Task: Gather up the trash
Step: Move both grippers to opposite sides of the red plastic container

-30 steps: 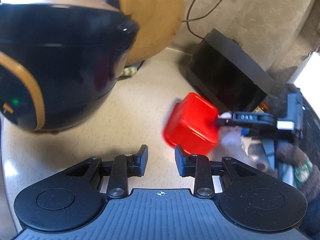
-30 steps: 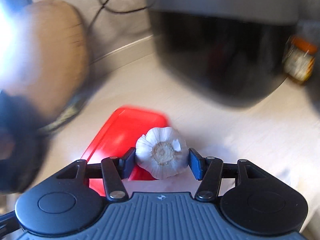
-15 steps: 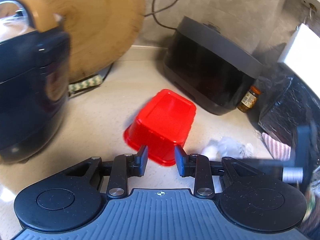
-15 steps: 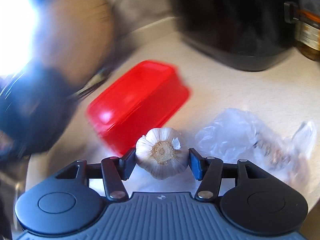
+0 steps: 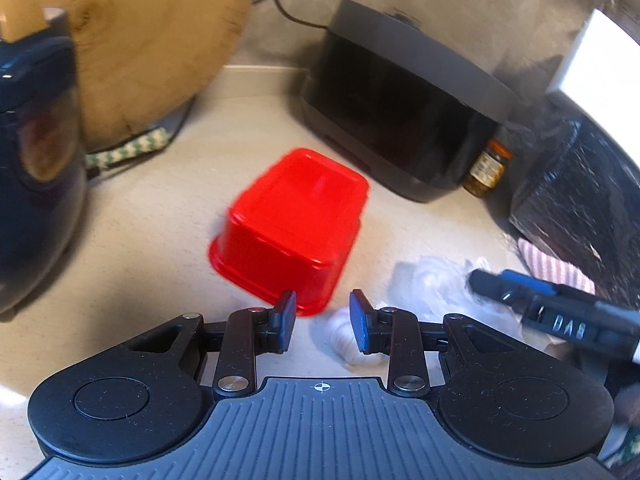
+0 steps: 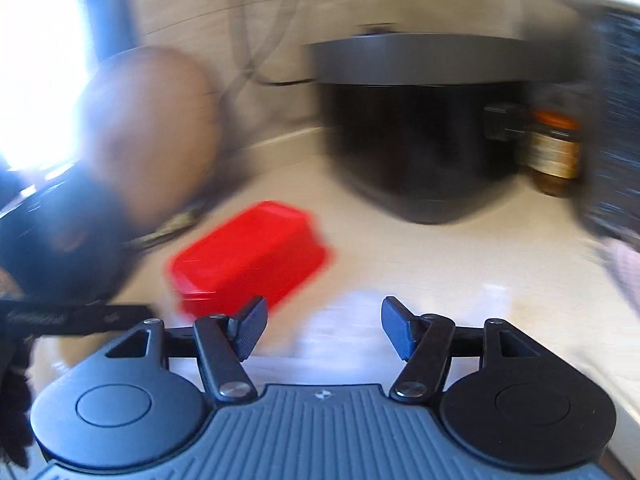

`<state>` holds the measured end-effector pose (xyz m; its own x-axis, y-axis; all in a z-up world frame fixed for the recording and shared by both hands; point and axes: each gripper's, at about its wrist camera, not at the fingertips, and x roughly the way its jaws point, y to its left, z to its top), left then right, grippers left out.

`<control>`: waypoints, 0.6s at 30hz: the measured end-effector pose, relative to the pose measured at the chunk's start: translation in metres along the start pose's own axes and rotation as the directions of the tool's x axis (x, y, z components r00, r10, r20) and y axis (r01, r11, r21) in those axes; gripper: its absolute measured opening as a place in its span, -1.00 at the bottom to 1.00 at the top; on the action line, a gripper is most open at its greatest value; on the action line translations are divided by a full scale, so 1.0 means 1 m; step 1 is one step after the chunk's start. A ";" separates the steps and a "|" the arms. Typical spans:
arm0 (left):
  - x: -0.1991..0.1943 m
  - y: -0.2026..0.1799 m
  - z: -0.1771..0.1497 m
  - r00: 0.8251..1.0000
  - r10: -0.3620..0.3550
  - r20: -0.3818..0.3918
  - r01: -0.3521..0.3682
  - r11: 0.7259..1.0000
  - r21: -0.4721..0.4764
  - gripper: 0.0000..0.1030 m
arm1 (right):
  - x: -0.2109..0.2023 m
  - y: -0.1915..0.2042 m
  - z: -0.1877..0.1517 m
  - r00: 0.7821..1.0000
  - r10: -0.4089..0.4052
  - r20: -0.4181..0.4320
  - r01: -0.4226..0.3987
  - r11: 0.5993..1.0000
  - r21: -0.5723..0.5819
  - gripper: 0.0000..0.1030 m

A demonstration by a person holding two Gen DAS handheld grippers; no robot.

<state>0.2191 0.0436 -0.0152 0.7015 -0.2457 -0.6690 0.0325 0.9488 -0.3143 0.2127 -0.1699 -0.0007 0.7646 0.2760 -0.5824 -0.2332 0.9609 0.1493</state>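
Looking down my left gripper (image 5: 322, 322), I see its jaws parted with nothing between the pads. A garlic bulb (image 5: 342, 340) lies on the counter (image 5: 160, 248) just past the tips, toward the right-hand finger; which way its root end points I cannot tell. Beside it sits a crumpled clear bag (image 5: 436, 292). The red tub (image 5: 292, 228) rests upside down just ahead, its long axis running away from me and slightly rightward, toward the black appliance (image 5: 404, 120). My right gripper (image 6: 323, 328) is opening; its jaws stand wide and empty over a blurred pale patch. From that side the tub (image 6: 248, 256) runs diagonally, from near left to far right. A jar (image 5: 486, 170) stands by the appliance.
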 end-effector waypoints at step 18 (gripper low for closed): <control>0.013 0.035 0.025 0.975 0.210 0.077 -0.202 0.974 -0.101 -0.35 | 0.109 -0.014 0.090 0.996 0.010 -0.085 -0.009 1.000 0.013 -0.48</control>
<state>0.2474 0.0785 -0.0178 0.7455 -0.0251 -0.6660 -0.1819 0.9537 -0.2396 0.3536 -0.1513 0.0055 0.7086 0.2828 -0.6465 -0.2318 0.9586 0.1652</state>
